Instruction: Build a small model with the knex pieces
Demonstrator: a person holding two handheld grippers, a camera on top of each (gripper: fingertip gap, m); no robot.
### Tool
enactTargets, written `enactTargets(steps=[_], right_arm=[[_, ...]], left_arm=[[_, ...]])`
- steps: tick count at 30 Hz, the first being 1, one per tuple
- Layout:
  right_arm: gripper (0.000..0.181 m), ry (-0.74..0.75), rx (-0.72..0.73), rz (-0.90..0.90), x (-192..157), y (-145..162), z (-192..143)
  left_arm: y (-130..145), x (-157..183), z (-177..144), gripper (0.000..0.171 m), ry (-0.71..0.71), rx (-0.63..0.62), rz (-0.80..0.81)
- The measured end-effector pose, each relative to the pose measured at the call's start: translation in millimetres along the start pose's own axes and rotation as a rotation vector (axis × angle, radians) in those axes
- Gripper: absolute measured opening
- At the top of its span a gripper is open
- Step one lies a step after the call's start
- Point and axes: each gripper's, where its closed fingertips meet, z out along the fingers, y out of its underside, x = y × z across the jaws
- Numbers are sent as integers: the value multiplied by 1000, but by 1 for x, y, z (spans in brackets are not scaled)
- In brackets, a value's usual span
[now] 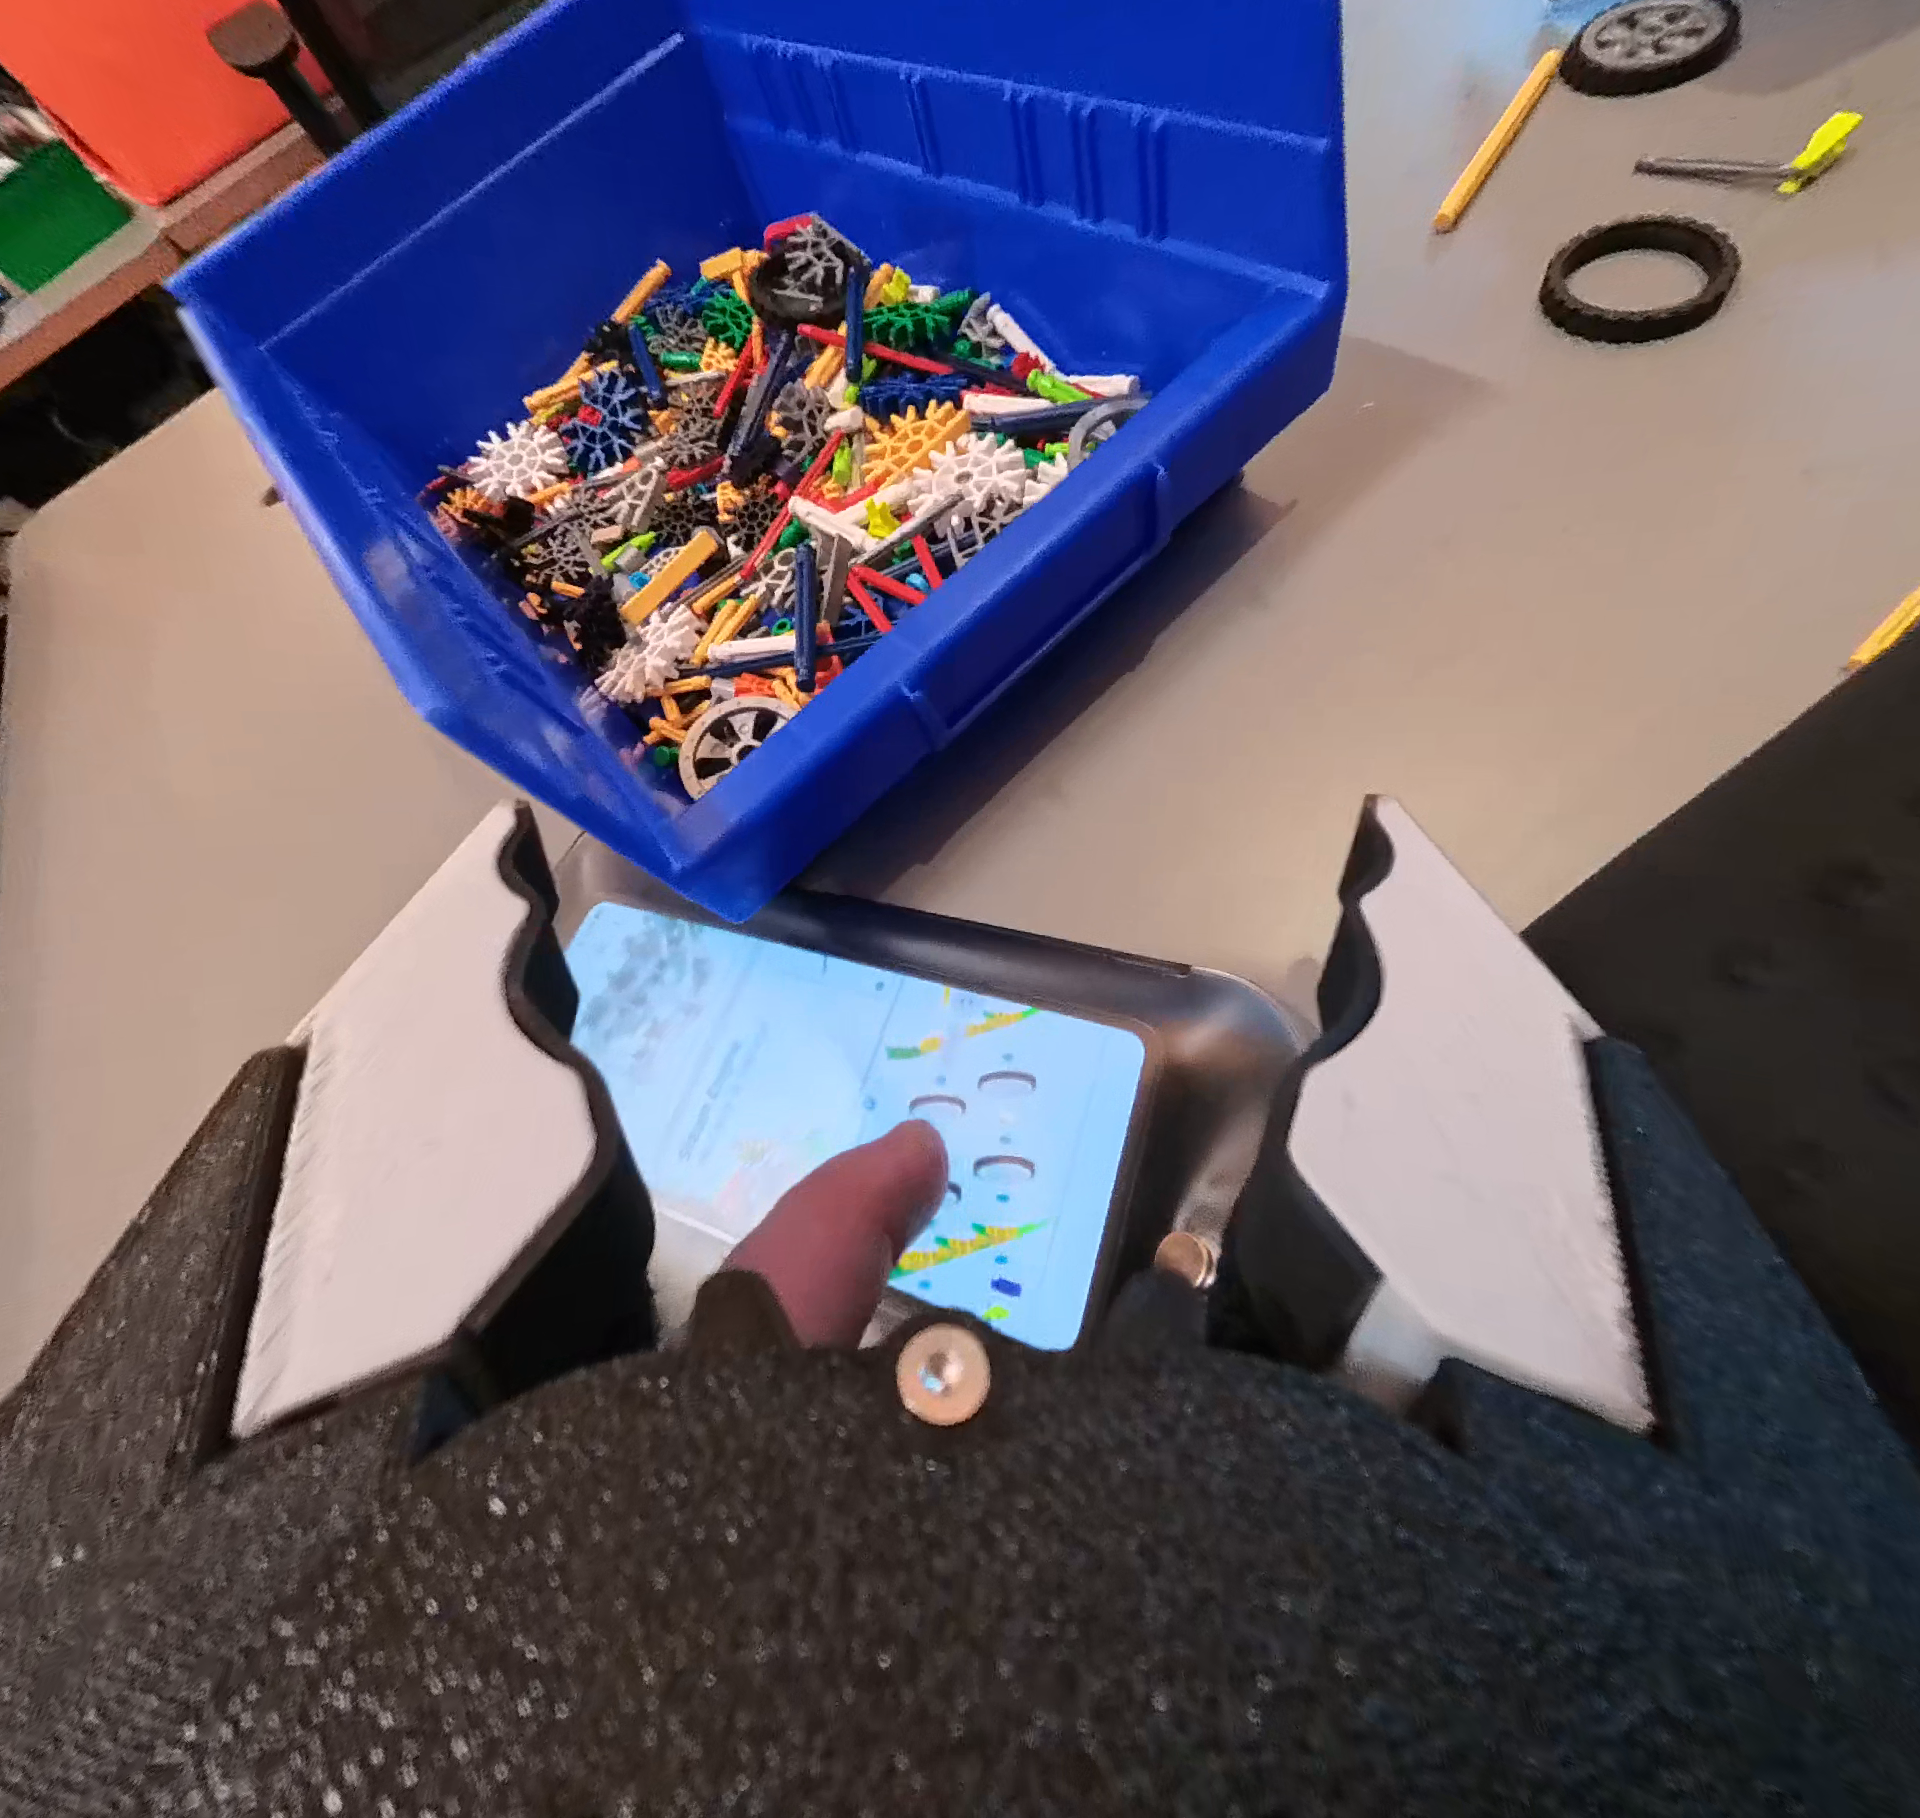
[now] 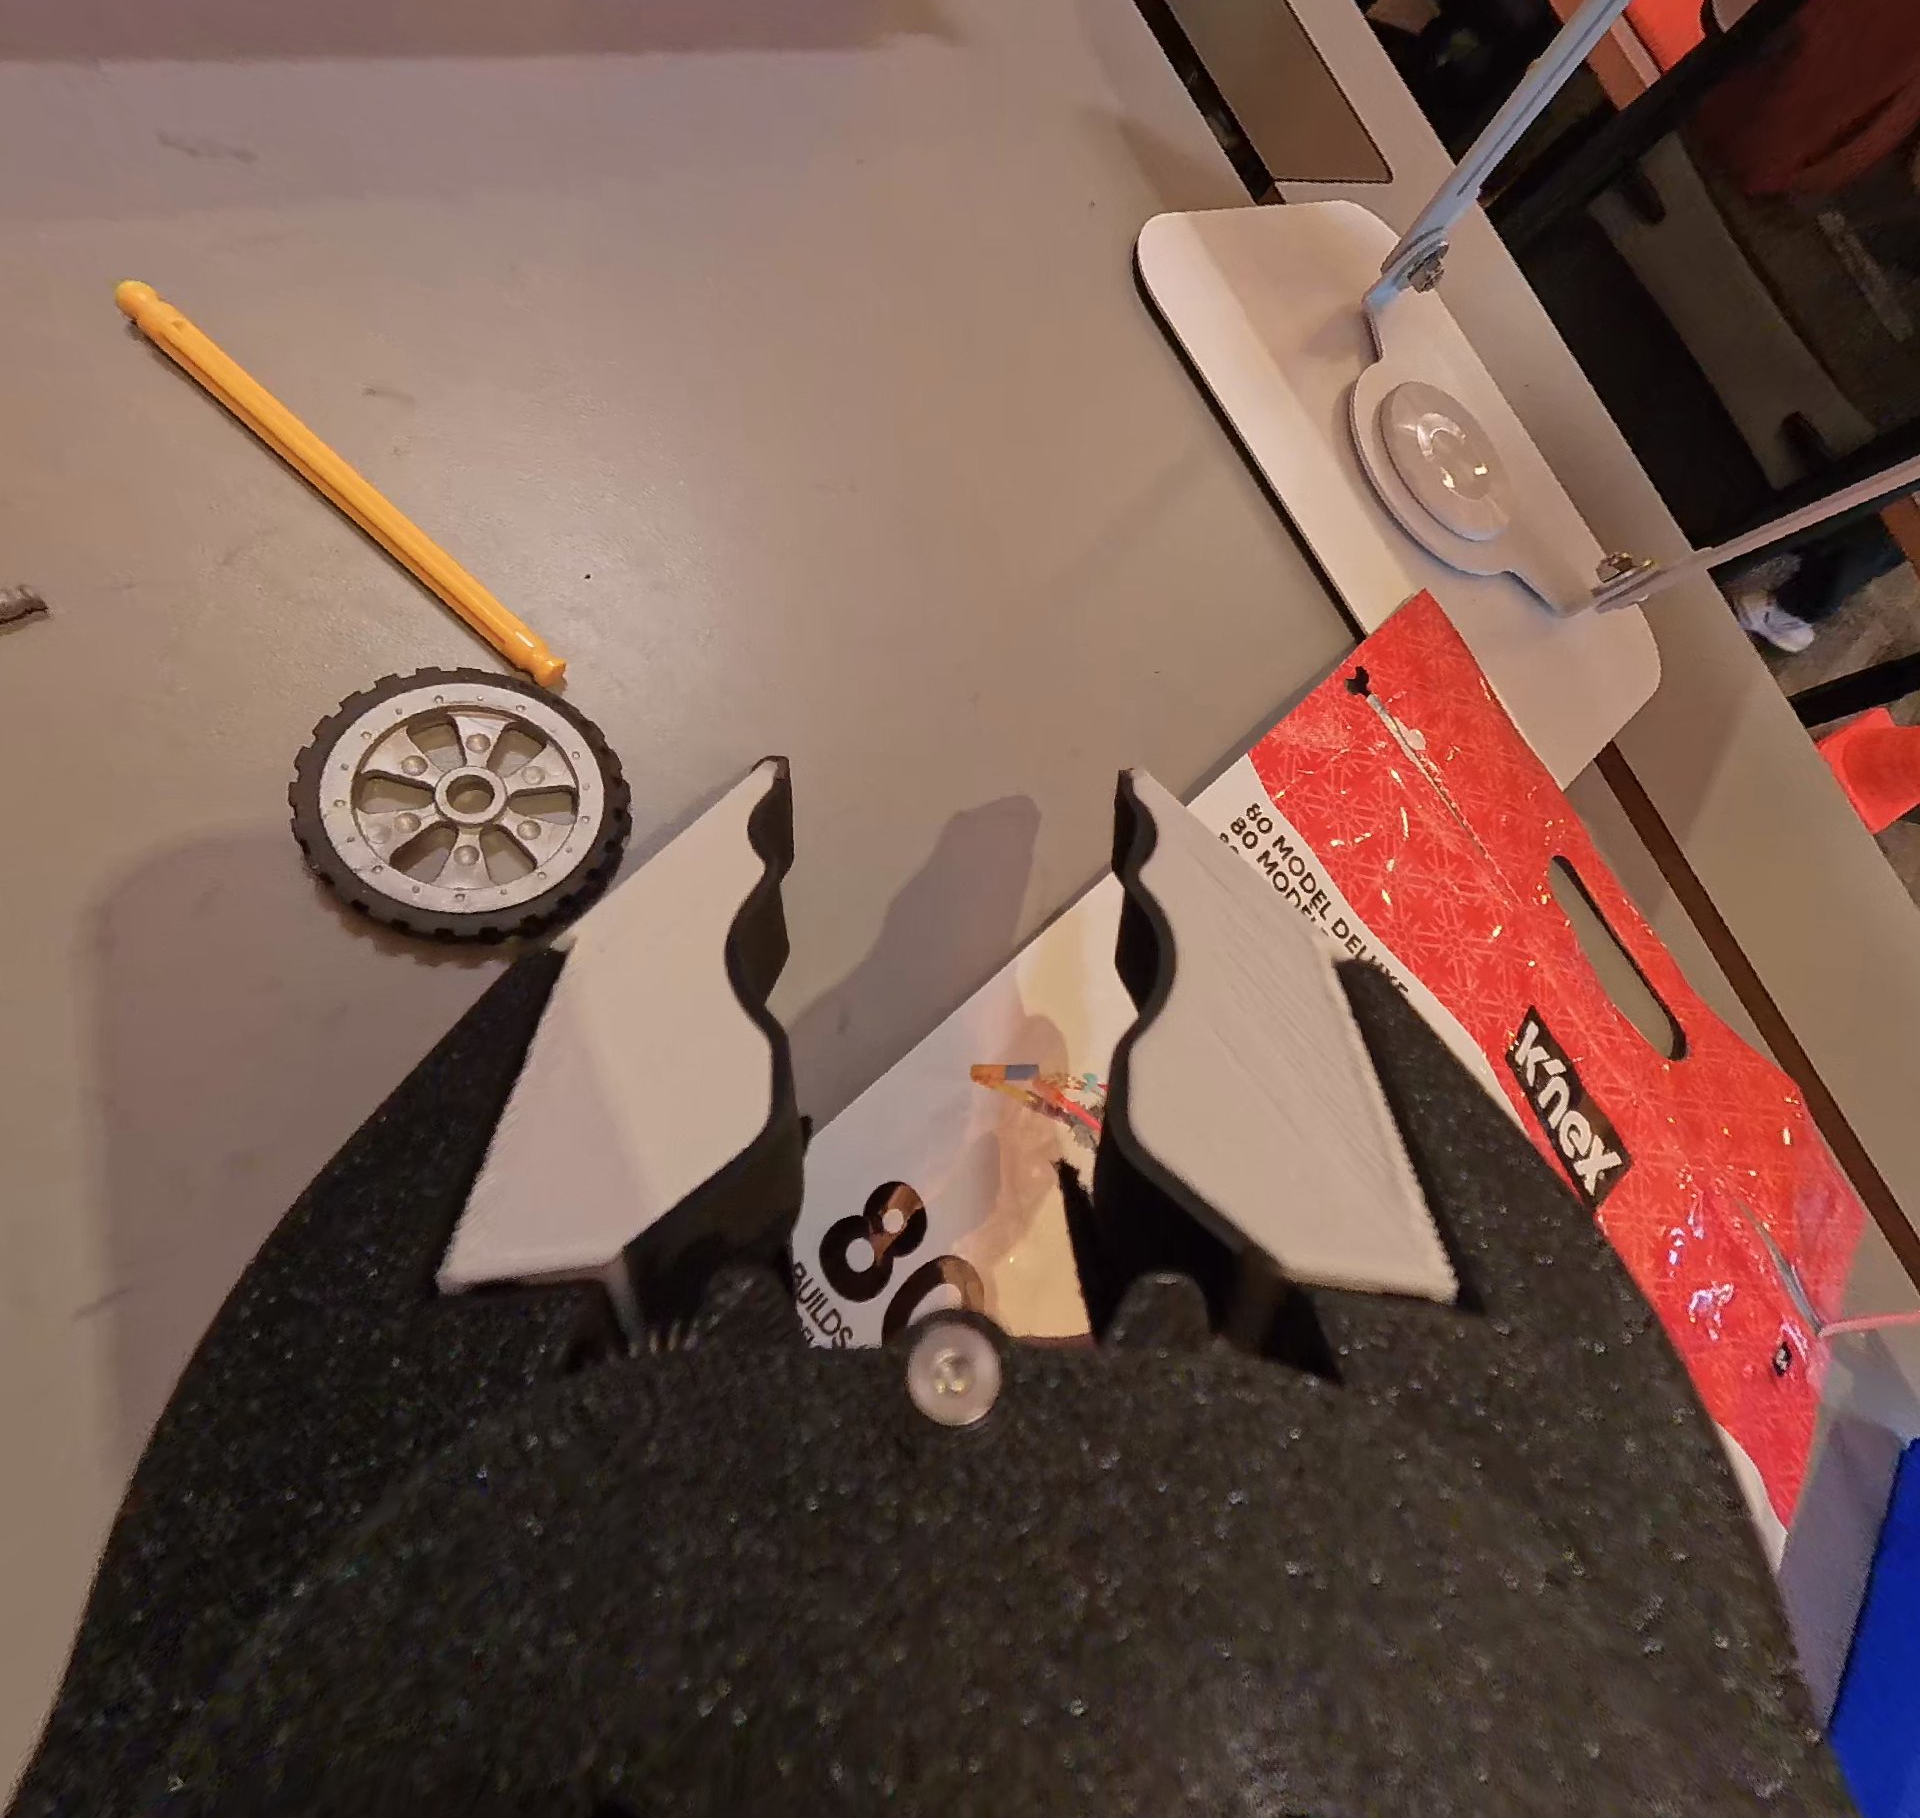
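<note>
My left gripper (image 1: 945,807) is open wide and holds nothing. Between its fingers (image 1: 416,1093) a phone (image 1: 831,1062) with a lit screen lies on the grey table (image 1: 1455,542), and a person's finger (image 1: 862,1207) touches the screen. Just beyond stands a blue bin (image 1: 1039,137) filled with many coloured construction-toy rods, connectors and wheels (image 1: 790,480). My right gripper (image 2: 951,771) is open and empty, above the table next to a silver wheel with a black tyre (image 2: 462,802) and over the edge of a red-and-white printed bag (image 2: 1455,885).
In the left wrist view a wheel (image 1: 1652,43), a black tyre ring (image 1: 1640,280), a yellow rod (image 1: 1496,139) and a grey rod with a yellow-green connector (image 1: 1745,166) lie at the right. In the right wrist view a yellow rod (image 2: 332,480) lies near the wheel, and a white plate with a metal bracket (image 2: 1434,449) sits at the table edge. My left tips are about 30 cm from the wheel (image 1: 1652,43), my right tips only 6 cm. It turns up in the right wrist view (image 2: 385,759) as well.
</note>
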Motion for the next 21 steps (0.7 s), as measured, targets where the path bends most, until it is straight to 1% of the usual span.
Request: enactTargets(steps=[3,5,15,21], right_arm=[[62,8,-4,0,2,1,0],[62,14,-9,-2,3,2,1],[62,28,-23,-5,6,5,3],[62,27,-23,-4,6,5,3]], left_arm=[[10,3,5,147,20,-59,29],[18,3,6,141,32,-96,13],[20,-9,-6,142,-14,-41,-32],[18,-10,-7,141,-25,-19,-29]])
